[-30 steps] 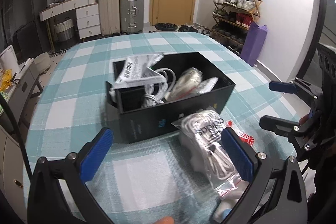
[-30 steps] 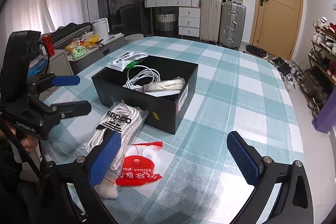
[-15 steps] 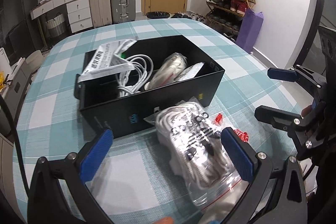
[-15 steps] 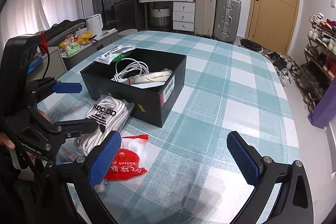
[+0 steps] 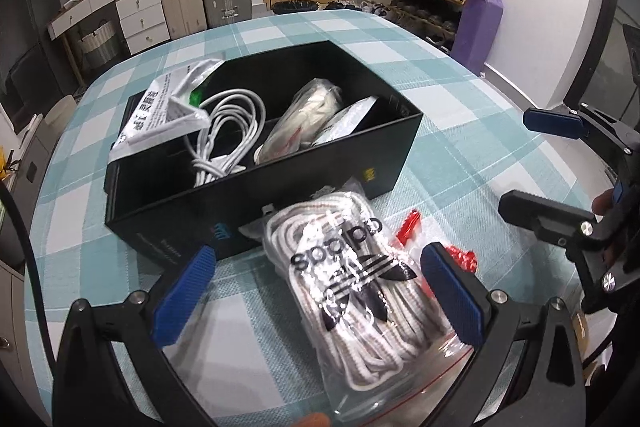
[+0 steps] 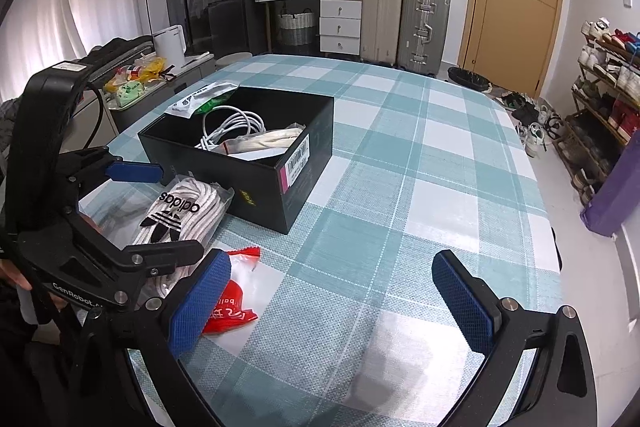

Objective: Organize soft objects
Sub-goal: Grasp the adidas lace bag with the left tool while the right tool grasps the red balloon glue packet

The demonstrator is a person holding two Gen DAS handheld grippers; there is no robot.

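Left claw (image 5: 318,287) was spread wide, its blue textured pads straddling a clear plastic bag of white cord printed with a black adidas logo (image 5: 352,283); neither pad appeared to touch the bag, though contact at the right-hand pad could not be ruled out. The bag lay flat on the bench covered in a teal-and-white checked cloth (image 6: 420,187), its far end just beside the near wall of an open black cardboard box (image 5: 280,187), at 6 o'clock from the box in the left wrist view. Whether bag and box touched could not be told. Inside the box: a coiled white cable (image 5: 230,135) in the left part, a pale cloth bundle in clear wrap (image 5: 308,119) toward the right, and a white printed packet (image 5: 168,115) leaning over the 10 o'clock corner. A red-and-clear plastic packet with printed lettering (image 6: 230,301) lay on the bench beside the cord bag, at its 3 o'clock in the left wrist view, partly tucked under it. Right claw (image 6: 332,301) was also fully open and held nothing, hovering over bare cloth at 4 o'clock from the box in its own view, with its left pad above the red packet. In the right wrist view the left claw (image 6: 160,211) showed at 9 o'clock, one finger above the cord bag (image 6: 180,217) and one below.
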